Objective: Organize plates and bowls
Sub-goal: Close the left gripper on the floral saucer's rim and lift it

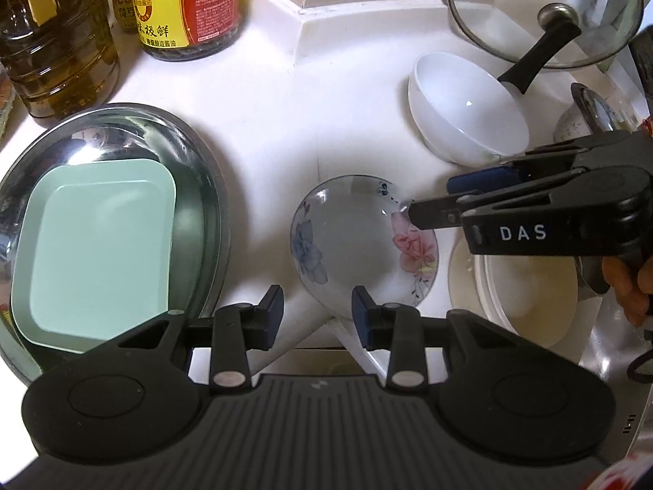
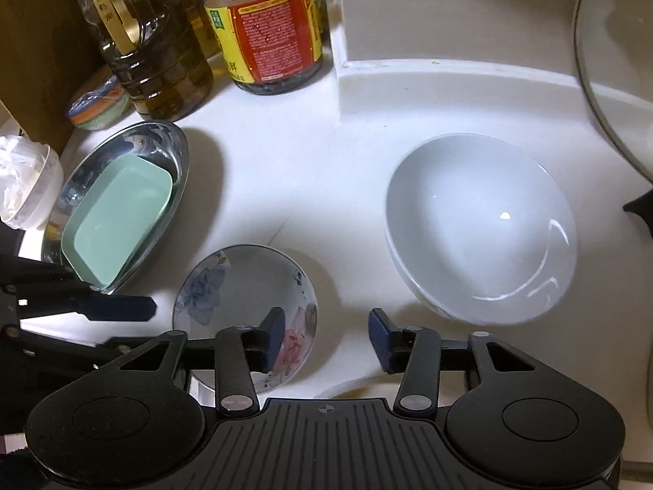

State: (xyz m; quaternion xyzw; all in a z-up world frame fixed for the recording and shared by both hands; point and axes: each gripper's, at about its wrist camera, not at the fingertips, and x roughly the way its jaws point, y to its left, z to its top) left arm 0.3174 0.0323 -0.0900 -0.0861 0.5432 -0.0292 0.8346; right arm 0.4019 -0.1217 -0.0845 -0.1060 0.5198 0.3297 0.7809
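1. Plates and bowls are seen spread on a white counter (image 1: 261,130); nearest to both cameras lies a small flowered dish (image 2: 245,286), flat on the counter.
2. The left gripper (image 1: 317,306) is held over the near left rim of this dish; its jaws are spread apart and nothing is caught between them.
3. The right gripper (image 2: 325,337) is held at the dish's right side; its left finger (image 2: 274,337) is seen over the pink flower, while the right finger is over bare counter. Its jaws are also parted and empty.
4. In the left wrist view, the right gripper (image 1: 428,200) is seen from the side, with its tips at the far right rim of the dish (image 1: 363,241); whether the rim is touched cannot be told.
5. To the left, a steel oval platter (image 1: 192,155) is placed, and a pale green rectangular plate (image 1: 98,253) lies inside it.
6. To the right, well apart from the dish, a white bowl (image 2: 481,237) stands upright.
7. Farther back, an oil bottle (image 2: 151,53) and a sauce bottle (image 2: 273,36) stand close together at the wall.
8. At the far right, a glass pan lid (image 1: 543,8) is seen leaning, with a black handle (image 1: 538,57) in front of it.
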